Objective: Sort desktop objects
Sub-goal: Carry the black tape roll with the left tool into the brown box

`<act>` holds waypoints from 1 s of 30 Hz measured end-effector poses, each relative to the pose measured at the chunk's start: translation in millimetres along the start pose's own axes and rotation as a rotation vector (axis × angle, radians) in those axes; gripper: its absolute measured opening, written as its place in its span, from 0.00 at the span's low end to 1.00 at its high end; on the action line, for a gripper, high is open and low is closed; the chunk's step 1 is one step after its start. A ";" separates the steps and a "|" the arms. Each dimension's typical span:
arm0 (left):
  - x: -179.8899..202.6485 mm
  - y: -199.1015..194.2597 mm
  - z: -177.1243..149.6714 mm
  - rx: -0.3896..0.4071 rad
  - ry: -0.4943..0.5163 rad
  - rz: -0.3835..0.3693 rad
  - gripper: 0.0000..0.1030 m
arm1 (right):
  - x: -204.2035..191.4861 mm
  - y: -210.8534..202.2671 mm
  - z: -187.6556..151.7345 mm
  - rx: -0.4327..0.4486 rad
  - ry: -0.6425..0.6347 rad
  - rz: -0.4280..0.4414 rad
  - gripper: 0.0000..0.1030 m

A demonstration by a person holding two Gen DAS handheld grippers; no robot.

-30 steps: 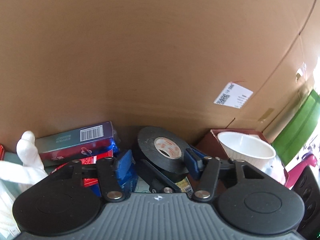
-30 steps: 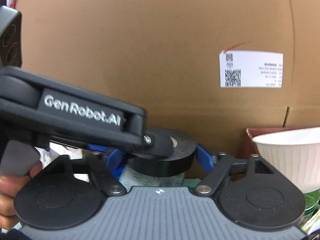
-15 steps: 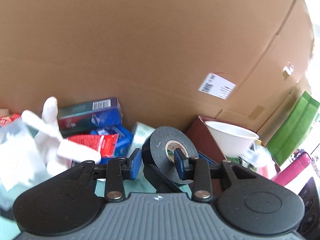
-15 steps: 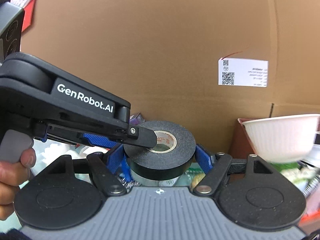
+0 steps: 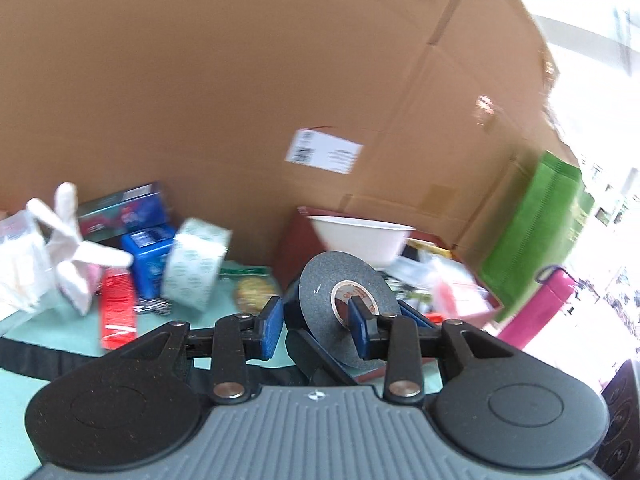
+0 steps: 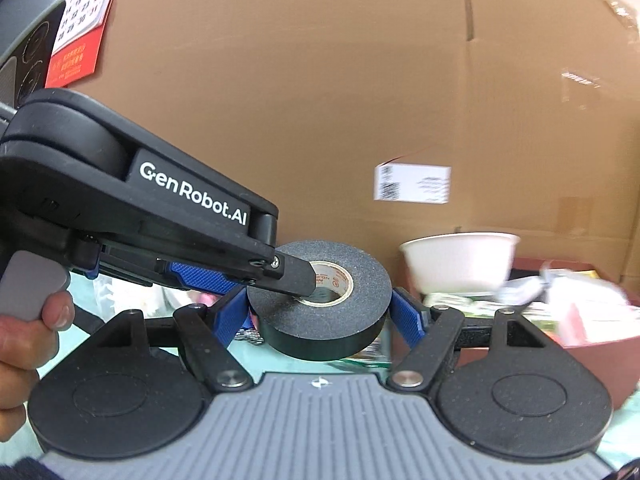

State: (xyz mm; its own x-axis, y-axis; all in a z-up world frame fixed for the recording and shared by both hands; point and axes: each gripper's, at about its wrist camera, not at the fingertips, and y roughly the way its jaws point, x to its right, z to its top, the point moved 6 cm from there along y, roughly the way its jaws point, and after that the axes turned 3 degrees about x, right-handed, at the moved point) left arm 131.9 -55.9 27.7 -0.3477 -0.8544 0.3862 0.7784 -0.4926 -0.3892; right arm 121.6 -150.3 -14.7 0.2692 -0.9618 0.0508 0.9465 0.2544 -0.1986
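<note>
A black tape roll (image 6: 320,320) hangs above the teal desk, held from two sides. My right gripper (image 6: 322,314) is shut on it, one blue pad against each side of the rim. From the upper left my left gripper (image 6: 288,280) reaches in, a person's hand on its grip. In the left wrist view the left gripper (image 5: 315,324) has its right pad inside the core of the black tape roll (image 5: 332,308). Its left pad sits outside the rim, so it pinches the roll's wall. A black finger (image 5: 308,356) of the right gripper shows beside the roll there.
A large cardboard box (image 5: 280,80) walls off the back. On the desk lie a white patterned tape roll (image 5: 196,264), a blue box (image 5: 148,252), a red packet (image 5: 116,312) and a white glove (image 5: 72,248). A white bowl (image 6: 460,260) rests on a dark red box (image 6: 592,344) at the right.
Both grippers pulled back from the cardboard wall and rose a little, carrying the black roll. The left jaws narrowed onto the roll's wall. The patterned roll came into view.
</note>
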 end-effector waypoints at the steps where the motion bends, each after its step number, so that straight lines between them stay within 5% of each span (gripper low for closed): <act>1: 7.7 -1.2 -0.4 0.001 0.015 -0.009 0.36 | 5.4 -2.1 0.9 0.010 0.003 -0.008 0.73; 16: 125.4 58.0 8.2 -0.033 0.194 -0.132 0.36 | 113.4 -54.3 8.6 0.121 0.117 -0.161 0.73; 30: 157.3 162.3 27.5 -0.098 0.225 -0.162 0.36 | 221.5 -6.8 8.4 0.064 0.196 -0.194 0.73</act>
State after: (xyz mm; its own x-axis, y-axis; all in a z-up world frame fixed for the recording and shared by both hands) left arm 217.9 -265.7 48.3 -0.5790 -0.7733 0.2585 0.6531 -0.6296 -0.4207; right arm 176.2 -364.2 6.1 0.0486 -0.9928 -0.1098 0.9880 0.0639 -0.1407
